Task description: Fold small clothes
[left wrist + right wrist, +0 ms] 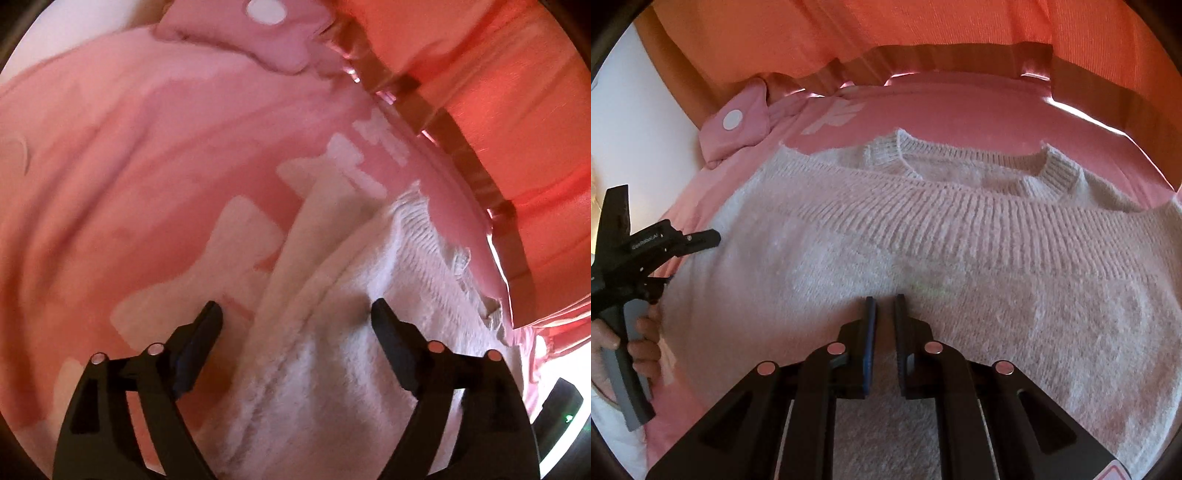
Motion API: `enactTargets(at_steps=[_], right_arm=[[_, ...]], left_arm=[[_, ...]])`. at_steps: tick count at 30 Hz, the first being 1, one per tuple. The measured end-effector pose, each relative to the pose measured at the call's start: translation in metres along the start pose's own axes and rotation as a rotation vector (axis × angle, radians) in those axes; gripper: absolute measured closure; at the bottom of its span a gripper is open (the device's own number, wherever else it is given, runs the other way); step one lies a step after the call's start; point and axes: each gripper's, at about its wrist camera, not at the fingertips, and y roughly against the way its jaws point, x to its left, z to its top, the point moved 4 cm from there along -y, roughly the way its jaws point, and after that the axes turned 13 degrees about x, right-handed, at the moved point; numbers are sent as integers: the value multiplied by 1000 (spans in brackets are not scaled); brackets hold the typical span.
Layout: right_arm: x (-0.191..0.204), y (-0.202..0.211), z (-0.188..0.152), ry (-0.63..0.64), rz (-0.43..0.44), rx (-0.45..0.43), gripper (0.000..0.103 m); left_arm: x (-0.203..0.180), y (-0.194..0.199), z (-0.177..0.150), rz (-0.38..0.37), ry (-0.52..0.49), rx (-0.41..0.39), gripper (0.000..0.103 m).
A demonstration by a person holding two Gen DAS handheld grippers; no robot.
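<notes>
My left gripper (295, 317) gapes wide over the white fuzzy knit sweater (923, 258), gripping nothing. My right gripper (884, 306) is nearly closed, empty, above the sweater's middle. Pink patterned bedsheet (129, 147) beneath; pink dotted pillow (735, 122) beyond.

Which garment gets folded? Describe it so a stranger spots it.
Find the pink bedspread with white letters. Spread flat across it lies the fluffy white knitted sweater with a ribbed round collar. Unlike the small pink white-dotted pillow beside it, it is pale and woolly.
</notes>
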Motion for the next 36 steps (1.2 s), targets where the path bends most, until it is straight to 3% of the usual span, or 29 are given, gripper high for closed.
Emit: enactTargets(at_steps=[3,4,7,8,13,18,22,25,28,30,31,32,33,34,35,36], right_arm=[[-3,1,-1,-21,25,-1,95],[-4,2,-3,-20,31,0,95],[-7,3,-3,-25,48,3,95],[-8,3,-2,-32,52,5,95],[-14,10,2,-71,82,14,92],[-59,53,13,-194,51,-121,71],[-115,72,6,-383,91,-167,70],[-148,86,-4,-472,85,-201,68],[-162,96,-11,-503,122,-219,68],[-164,96,-14,-490,155,-209,65],[-163,96,-14,-475,183,-197,59],[-160,95,-13,-464,205,-190,55],[-156,94,-13,-449,239,-179,46],[-151,93,-12,-433,276,-169,38],[-148,93,-10,-422,304,-162,36],[-143,91,-8,-412,335,-154,33]], left_arm=[[-6,-4,-2,-15,-22,9,31],[-7,-5,-3,-30,-31,16,49],[-10,1,-3,-90,-36,20,80],[-11,6,-2,-116,-33,9,85],[-42,43,-5,-242,-115,-117,89],[-136,80,-36,-230,-397,-246,89],[-212,65,-70,-267,-559,-209,89],[-246,18,-100,-222,-643,-123,89],[-252,-31,-124,-163,-680,-14,87],[-252,-36,-133,-141,-711,-35,84],[-253,-27,-135,-131,-732,-73,73],[-252,-12,-136,-145,-751,-110,55],[-247,2,-136,-167,-750,-142,45],[-239,14,-135,-188,-742,-169,28],[-232,23,-134,-206,-737,-188,19],[-221,32,-133,-216,-734,-202,19]])
